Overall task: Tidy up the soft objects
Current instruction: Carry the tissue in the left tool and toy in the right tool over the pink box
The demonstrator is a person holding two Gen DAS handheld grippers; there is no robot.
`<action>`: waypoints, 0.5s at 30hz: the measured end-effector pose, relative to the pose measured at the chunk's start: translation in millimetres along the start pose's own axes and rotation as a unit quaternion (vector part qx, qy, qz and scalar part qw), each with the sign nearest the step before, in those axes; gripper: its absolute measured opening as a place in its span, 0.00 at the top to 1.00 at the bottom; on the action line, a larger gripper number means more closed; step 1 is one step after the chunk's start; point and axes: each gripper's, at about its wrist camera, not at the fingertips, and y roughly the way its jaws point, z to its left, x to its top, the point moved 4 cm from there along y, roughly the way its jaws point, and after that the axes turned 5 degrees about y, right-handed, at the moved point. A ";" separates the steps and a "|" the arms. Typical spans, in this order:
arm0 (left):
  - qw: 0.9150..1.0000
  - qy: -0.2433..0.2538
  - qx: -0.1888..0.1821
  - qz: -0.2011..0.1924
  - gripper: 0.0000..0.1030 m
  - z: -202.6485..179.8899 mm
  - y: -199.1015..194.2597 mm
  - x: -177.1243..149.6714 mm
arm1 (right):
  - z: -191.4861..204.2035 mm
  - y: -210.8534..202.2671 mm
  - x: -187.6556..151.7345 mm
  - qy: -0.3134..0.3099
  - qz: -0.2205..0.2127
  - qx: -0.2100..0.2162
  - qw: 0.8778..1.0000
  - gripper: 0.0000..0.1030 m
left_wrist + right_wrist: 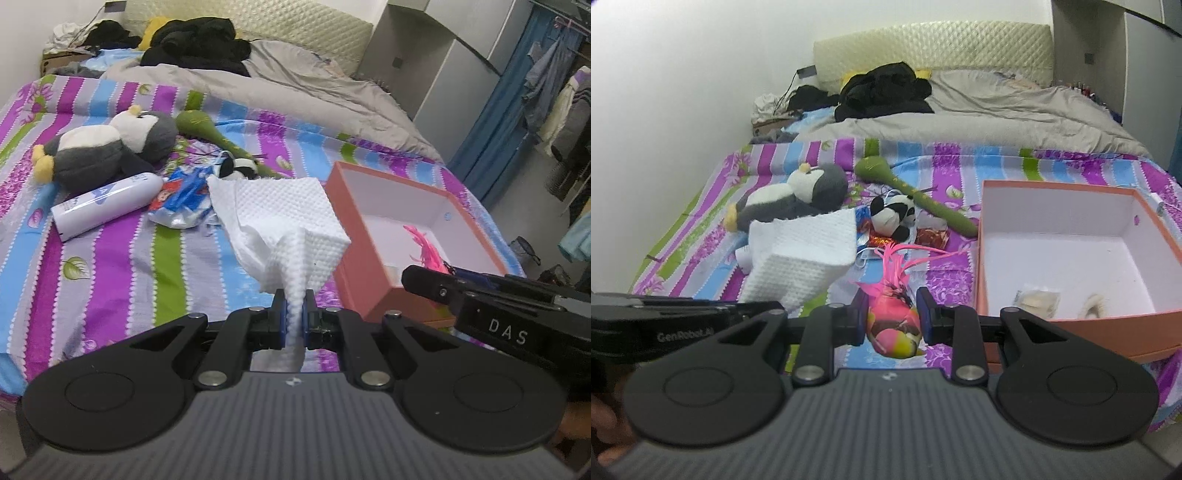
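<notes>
— Two grippers were loaded. The left gripper [294,314] had its jaws pinched nearly together on a white textured cloth [291,218], which hung above the striped bedspread [110,258].

— And the right gripper [893,314]?

— Its jaws stood narrow, clamped on a pink and yellow soft toy [894,325] with pink streamers, just beside the near left corner of the orange box [982,258].

— What lay in the box?

— Two small pale things by its near wall; they were too blurred to name.

— And elsewhere?

— A penguin plush [798,199], a panda plush [892,216] and a green plush stick [916,195] lay mid-bed; a white bottle [107,201] lay toward the left edge.
</notes>
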 end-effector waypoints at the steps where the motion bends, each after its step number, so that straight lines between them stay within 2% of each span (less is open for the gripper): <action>1: 1.000 0.000 -0.007 0.000 0.91 -5.2 -1.0 1.1 | -1.8 -3.5 0.8 0.002 -0.003 -0.001 1.000 0.70; 8: 0.999 0.029 -0.037 -0.006 0.91 -44.4 -5.6 6.8 | -23.2 -31.8 6.2 0.017 -0.029 -0.026 0.999 0.70; 10: 0.998 0.032 -0.060 -0.008 0.91 -55.0 -2.8 5.5 | -31.7 -38.7 4.7 0.024 -0.034 -0.035 0.999 0.70; 12: 0.996 0.028 -0.084 0.004 0.91 -63.6 6.0 3.6 | -42.4 -43.3 0.5 0.036 -0.033 -0.042 0.998 0.70; 15: 0.995 0.038 -0.090 0.015 0.91 -79.6 19.6 1.0 | -58.0 -43.0 -7.4 0.055 -0.023 -0.052 0.997 0.70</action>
